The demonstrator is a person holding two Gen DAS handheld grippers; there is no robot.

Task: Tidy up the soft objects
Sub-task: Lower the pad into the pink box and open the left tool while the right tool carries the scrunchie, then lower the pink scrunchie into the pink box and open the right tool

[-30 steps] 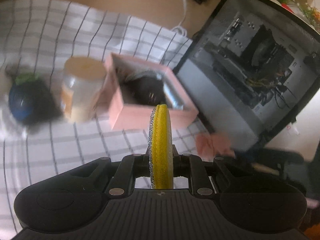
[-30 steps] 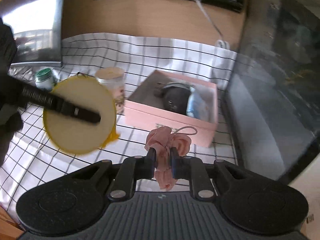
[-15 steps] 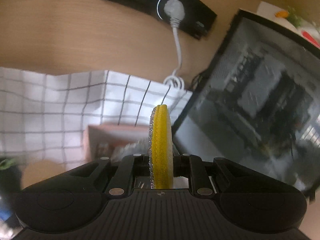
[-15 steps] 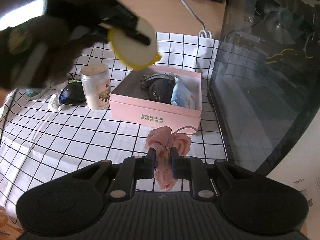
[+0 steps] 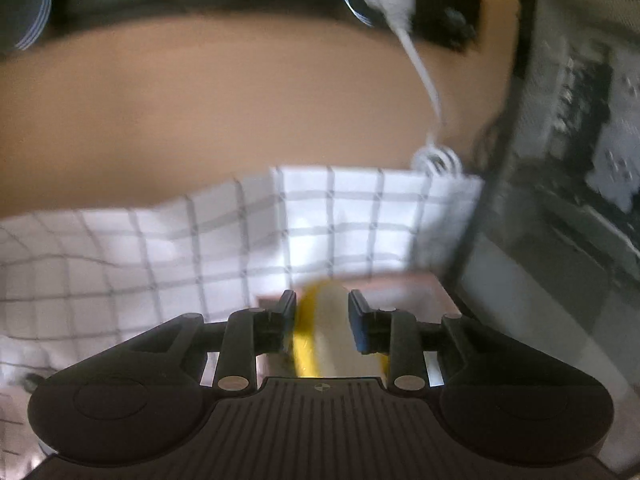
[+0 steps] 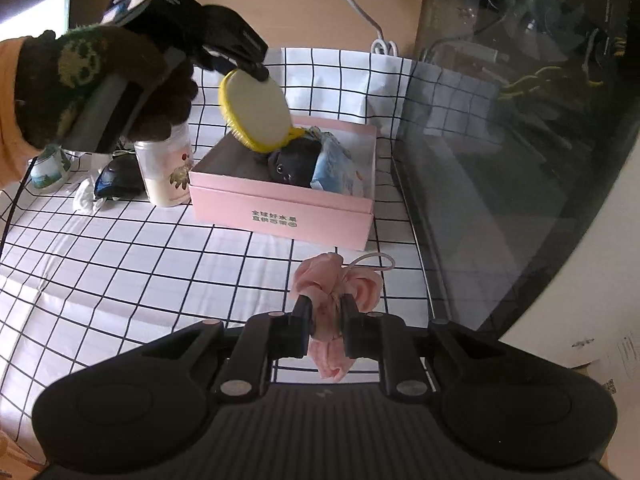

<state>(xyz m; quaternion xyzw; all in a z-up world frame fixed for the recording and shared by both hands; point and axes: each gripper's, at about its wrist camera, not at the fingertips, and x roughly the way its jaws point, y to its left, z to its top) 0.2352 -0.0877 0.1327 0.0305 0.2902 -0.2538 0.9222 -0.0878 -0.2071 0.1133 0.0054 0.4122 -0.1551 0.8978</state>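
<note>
Sponge (image 6: 256,114) at left tool (image 6: 256,70) tips, over box (image 6: 280,200).

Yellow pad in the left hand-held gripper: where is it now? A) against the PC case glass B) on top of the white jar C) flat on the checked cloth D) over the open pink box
D: the yellow pad in the left hand-held gripper tilts over the back-left of the pink box, its lower edge by the dark plush.

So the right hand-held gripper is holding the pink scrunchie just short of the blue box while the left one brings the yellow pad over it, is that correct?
Nearly: the box is pink, not blue, as the right wrist view shows. The rest stands: the right hand-held gripper is shut on the pink scrunchie just short of the box, and the left hand-held gripper has the yellow pad over it.
</note>
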